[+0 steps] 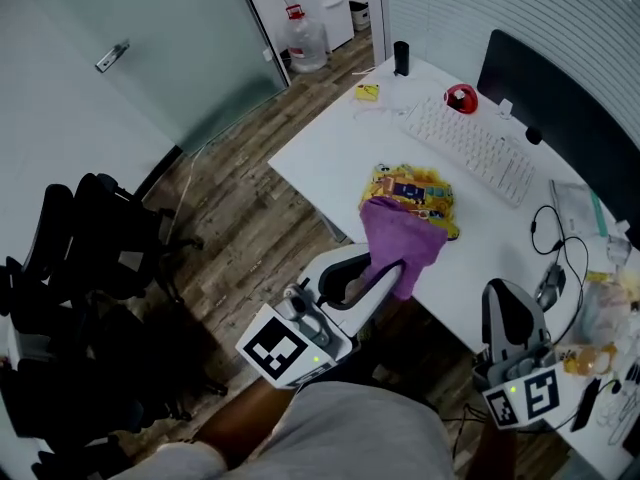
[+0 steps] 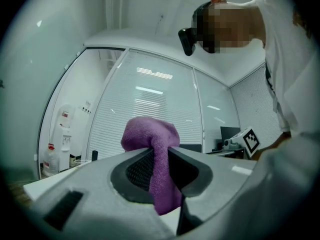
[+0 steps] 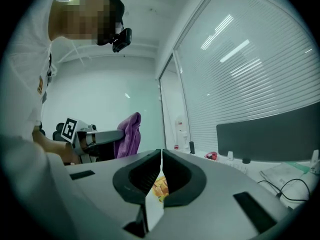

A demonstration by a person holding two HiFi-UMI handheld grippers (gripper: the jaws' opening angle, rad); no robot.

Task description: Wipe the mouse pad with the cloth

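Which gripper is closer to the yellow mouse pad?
Left. The left gripper, holding the purple cloth, is just short of the near edge of the mouse pad; the right gripper sits farther off to its right.

The purple terry cloth (image 1: 398, 243) covers the near part of the yellow printed mouse pad (image 1: 412, 190); the print is too small to read. In the head view the cloth hides the jaw tips of the left tongs (image 1: 388, 271). The right gripper view shows only a sliver of the pad below the right tongs (image 3: 161, 164). The head view's right edge cuts off the black flat monitor (image 1: 560, 88) and the white bench (image 1: 330, 153). Small items (image 1: 608, 303) there are too blurred to identify.
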